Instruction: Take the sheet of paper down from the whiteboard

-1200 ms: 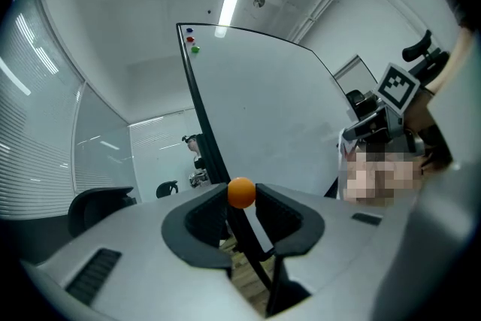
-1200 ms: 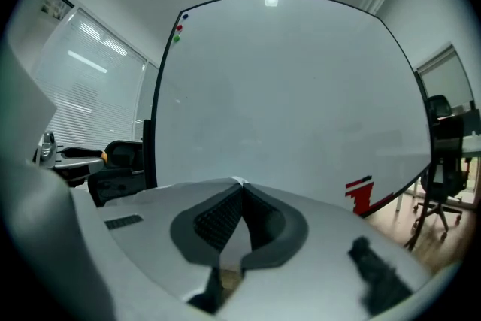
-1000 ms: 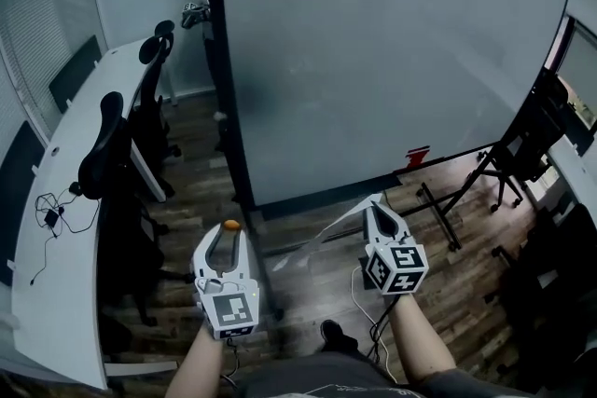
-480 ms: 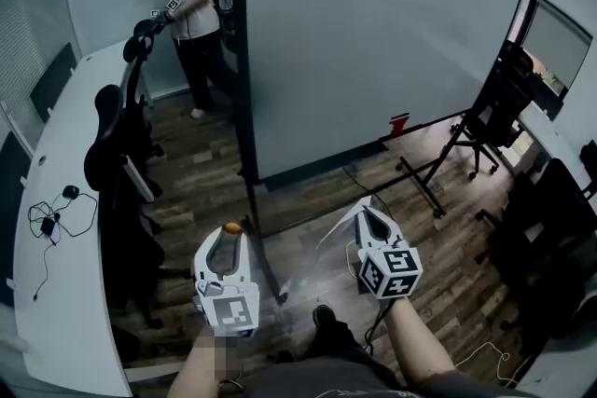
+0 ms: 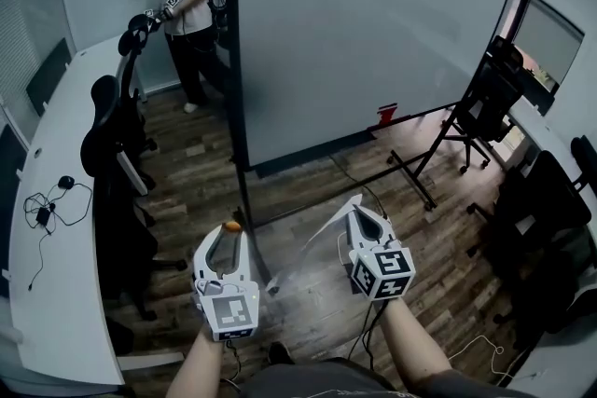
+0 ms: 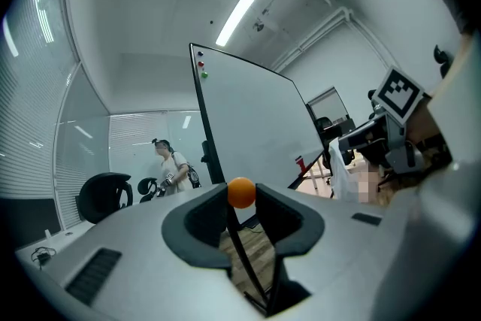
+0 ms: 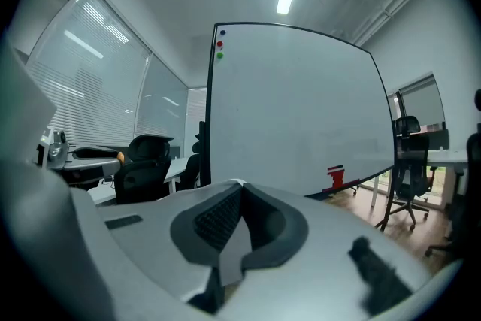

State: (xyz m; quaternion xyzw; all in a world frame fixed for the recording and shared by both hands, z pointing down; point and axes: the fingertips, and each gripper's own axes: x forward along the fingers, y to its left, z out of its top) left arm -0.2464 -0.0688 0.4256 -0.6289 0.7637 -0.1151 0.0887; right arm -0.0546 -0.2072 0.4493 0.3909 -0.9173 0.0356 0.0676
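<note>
The right gripper (image 5: 359,206) has its jaws pinched shut on an edge of the sheet of paper (image 5: 312,238), which hangs well clear of the bare whiteboard (image 5: 373,42), while the left gripper (image 5: 230,232) clamps a small orange ball (image 6: 241,192), so I'd say the paper is down, with only setting it aside left.

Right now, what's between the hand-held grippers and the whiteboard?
In the head view, just wooden floor and the black stand foot of the whiteboard.
</note>
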